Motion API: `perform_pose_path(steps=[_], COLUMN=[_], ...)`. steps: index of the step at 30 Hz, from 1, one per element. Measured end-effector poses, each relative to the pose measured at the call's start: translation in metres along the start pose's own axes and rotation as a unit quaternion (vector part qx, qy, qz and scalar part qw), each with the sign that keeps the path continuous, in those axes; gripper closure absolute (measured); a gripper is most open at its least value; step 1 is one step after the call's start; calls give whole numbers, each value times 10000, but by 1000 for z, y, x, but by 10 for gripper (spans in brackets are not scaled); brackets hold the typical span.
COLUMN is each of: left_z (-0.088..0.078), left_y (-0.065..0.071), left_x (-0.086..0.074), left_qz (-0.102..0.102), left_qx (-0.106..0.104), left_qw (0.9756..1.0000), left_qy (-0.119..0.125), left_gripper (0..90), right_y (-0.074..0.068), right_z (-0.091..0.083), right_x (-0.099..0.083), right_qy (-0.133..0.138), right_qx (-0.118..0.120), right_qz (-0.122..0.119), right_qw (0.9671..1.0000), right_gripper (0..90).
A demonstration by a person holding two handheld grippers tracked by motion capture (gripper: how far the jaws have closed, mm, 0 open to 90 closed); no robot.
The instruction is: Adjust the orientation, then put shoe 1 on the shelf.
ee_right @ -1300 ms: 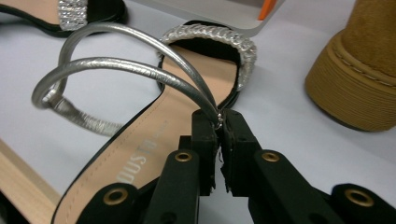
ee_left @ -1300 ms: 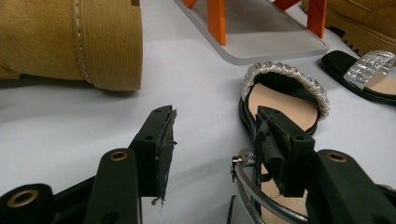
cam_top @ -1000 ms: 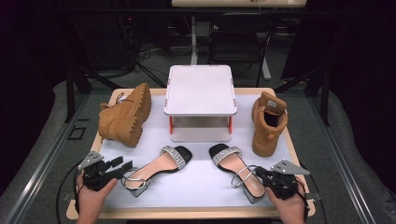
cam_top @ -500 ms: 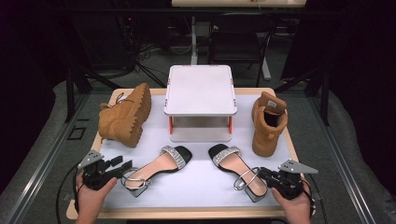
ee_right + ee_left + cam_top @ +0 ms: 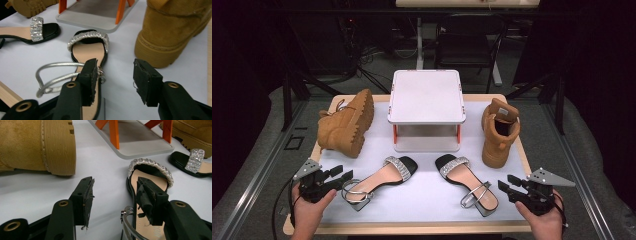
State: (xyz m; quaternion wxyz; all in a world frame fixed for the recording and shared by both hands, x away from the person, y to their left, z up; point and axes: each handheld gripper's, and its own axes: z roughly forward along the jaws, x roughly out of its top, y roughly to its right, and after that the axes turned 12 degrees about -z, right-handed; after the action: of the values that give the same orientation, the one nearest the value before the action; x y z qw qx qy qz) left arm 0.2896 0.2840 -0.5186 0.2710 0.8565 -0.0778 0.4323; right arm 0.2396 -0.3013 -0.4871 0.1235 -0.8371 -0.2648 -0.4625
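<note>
Releasing right sandal (image 5: 468, 184) near bench front edge: our right tongs (image 5: 507, 186) just opened, nothing gripped. Left tongs (image 5: 343, 175) gape empty beside left sandal (image 5: 379, 181), ready for pickup.

- The left hand (image 5: 307, 207) comes in from the bottom edge at the left and holds the left gripper (image 5: 343, 173) low over the table, pointing to the right and a little forward.
- Its jaws stand apart with nothing between the pads (image 5: 89, 196).
- The right hand (image 5: 543, 220) comes in from the bottom edge at the right and holds the right gripper (image 5: 507, 183), pointing to the left.
- Its jaws have just been opening; they stand apart, and nothing is pressed between the pads (image 5: 143, 78).
</note>
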Motion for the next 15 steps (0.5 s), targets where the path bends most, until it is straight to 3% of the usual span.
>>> perform_pose_path(steps=[6,9,15], left_z=[-1,-2,0], left_y=[3,3,3], left_x=[2,3,9], left_qz=[9,64,166], left_qx=[-39,12,42], left_qw=[10000,10000,9994], left_qy=[16,4,-290], left_gripper=[470,470,445], right_y=[-15,-21,-26], right_z=[18,31,47], right_x=[21,29,37], right_qy=[-180,-364,-731], right_qx=[159,224,333], right_qz=[-349,-440,-577], right_qw=[9991,9981,9951], right_gripper=[470,396,351])
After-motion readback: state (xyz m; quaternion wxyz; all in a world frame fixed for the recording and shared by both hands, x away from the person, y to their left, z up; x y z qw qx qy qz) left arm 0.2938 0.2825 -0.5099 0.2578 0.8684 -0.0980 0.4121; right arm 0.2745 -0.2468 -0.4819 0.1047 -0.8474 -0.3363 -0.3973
